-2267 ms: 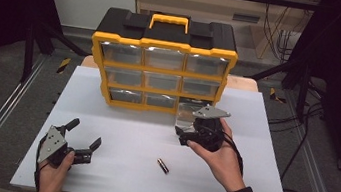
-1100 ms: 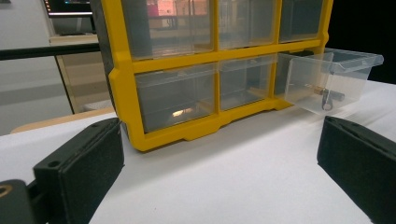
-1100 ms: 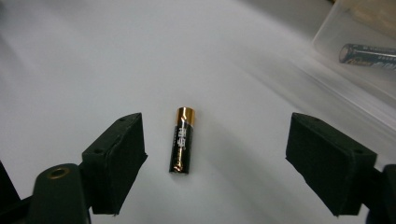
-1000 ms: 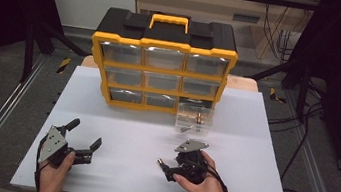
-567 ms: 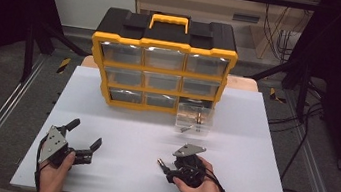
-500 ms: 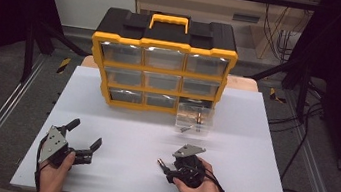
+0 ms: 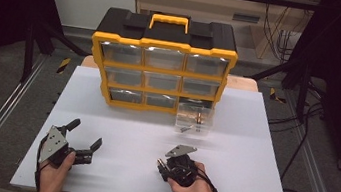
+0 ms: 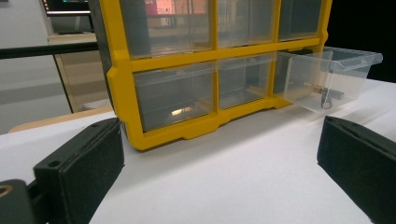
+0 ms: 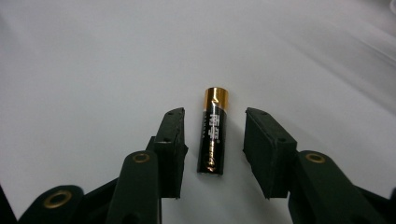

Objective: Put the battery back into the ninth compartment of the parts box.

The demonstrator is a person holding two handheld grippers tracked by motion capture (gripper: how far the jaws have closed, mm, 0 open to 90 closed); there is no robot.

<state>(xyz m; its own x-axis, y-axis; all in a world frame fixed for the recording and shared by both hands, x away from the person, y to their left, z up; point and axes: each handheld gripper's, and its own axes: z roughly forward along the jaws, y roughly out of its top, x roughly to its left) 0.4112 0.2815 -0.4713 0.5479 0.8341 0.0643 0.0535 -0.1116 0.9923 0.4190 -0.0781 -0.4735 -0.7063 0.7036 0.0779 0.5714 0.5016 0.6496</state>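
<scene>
A black AA battery (image 9: pixel 212 133) with a gold end lies on the white table (image 7: pixel 143 132). My right gripper (image 9: pixel 215 115) is lowered around it, one jaw on each side, with a small gap left between each pad and the battery. Its jaws have just been closing with the battery between them. In the high view the right gripper (image 7: pixel 163 164) sits at the front centre, held in a hand. My left gripper (image 7: pixel 84 133) rests at the front left, open and with nothing between its jaws (image 8: pixel 219 158).
A yellow and black drawer organizer (image 7: pixel 162 69) stands at the back of the table. Its bottom right clear drawer (image 7: pixel 194 118) is pulled out and holds small metal parts (image 8: pixel 327 95). Dark floor and rails surround the table.
The right hand came from the pulled-out drawer to the front of the table and settled over the battery. Its jaws have narrowed around it. The left gripper has not moved.
</scene>
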